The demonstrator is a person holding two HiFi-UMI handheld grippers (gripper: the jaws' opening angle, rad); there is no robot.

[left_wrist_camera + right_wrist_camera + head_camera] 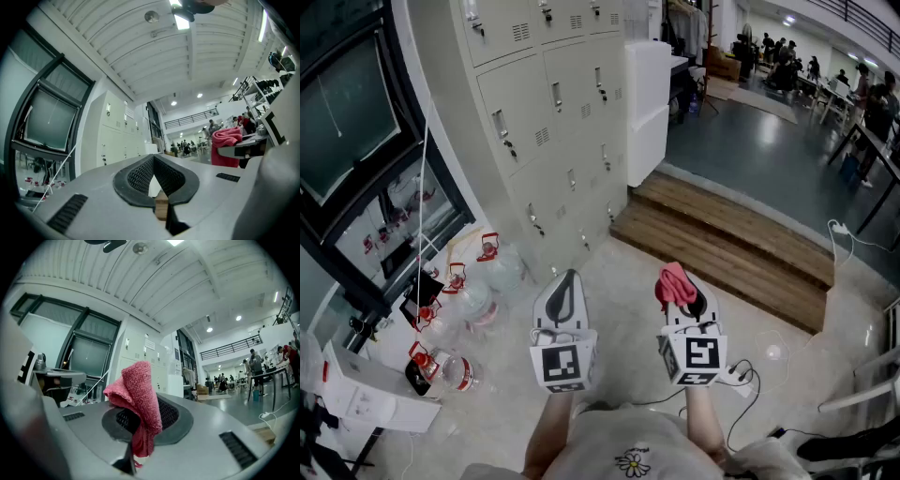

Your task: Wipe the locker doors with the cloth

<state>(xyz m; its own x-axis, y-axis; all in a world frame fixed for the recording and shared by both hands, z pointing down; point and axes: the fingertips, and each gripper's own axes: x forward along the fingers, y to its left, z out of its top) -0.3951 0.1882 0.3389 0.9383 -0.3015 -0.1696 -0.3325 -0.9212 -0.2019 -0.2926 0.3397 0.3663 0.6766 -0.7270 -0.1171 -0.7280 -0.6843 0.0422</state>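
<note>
Pink cloth (pixel 138 399) sits pinched in the right claw (pixel 682 298), a bunched fold standing proud of the tips, likely so that the soft wad, not the jaws, meets the metal. The left claw (pixel 565 289) beside it is closed on nothing, seemingly spare. Both hang over the floor (pixel 619 309), well apart from the lockers (pixel 553 122) at far left — no door touched yet.
</note>
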